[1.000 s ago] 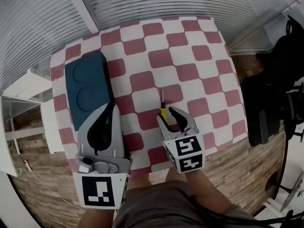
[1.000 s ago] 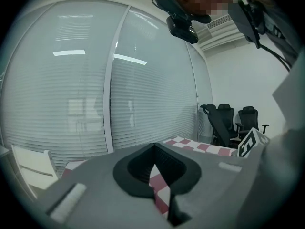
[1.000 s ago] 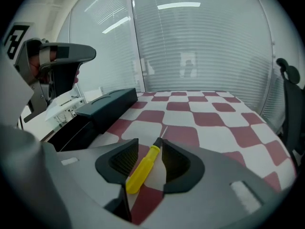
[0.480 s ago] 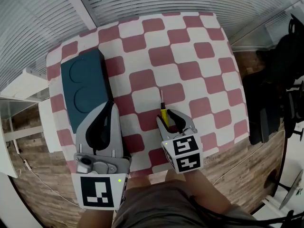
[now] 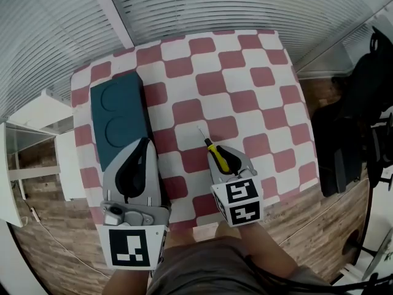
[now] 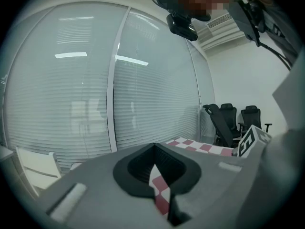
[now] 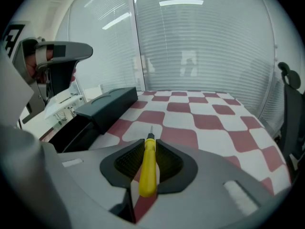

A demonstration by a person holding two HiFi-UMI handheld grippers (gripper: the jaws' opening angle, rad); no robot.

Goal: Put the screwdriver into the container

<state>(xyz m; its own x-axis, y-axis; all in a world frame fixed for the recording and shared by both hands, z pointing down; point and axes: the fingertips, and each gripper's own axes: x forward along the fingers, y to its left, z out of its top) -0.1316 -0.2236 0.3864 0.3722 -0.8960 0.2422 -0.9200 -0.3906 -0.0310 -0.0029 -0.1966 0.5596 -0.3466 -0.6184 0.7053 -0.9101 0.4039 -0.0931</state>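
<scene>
A screwdriver [image 5: 219, 157] with a yellow handle and a thin metal shaft lies between the jaws of my right gripper [image 5: 219, 150], near the front of the checkered table [image 5: 264, 78]. Those jaws have just been closing and now press on the handle [image 7: 147, 166]; the shaft tip sticks out ahead and to the left. The container [image 5: 120, 117], a dark teal box with a lid on it, rests at the table's left side and also shows in the right gripper view [image 7: 107, 104]. My left gripper [image 5: 145, 142] hovers just before the box's near end, its jaws together and nothing in them [image 6: 155, 149].
Black office chairs [image 5: 356, 121] stand to the right of the table. A white stand [image 5: 37, 112] sits beside the table's left edge. Window blinds [image 5: 202, 5] run behind the far edge. The red and white squares beyond the screwdriver are bare.
The right gripper's jaws have closed onto the screwdriver's yellow handle. The screwdriver's shaft now points up and to the left instead of straight away. The left gripper has stayed put.
</scene>
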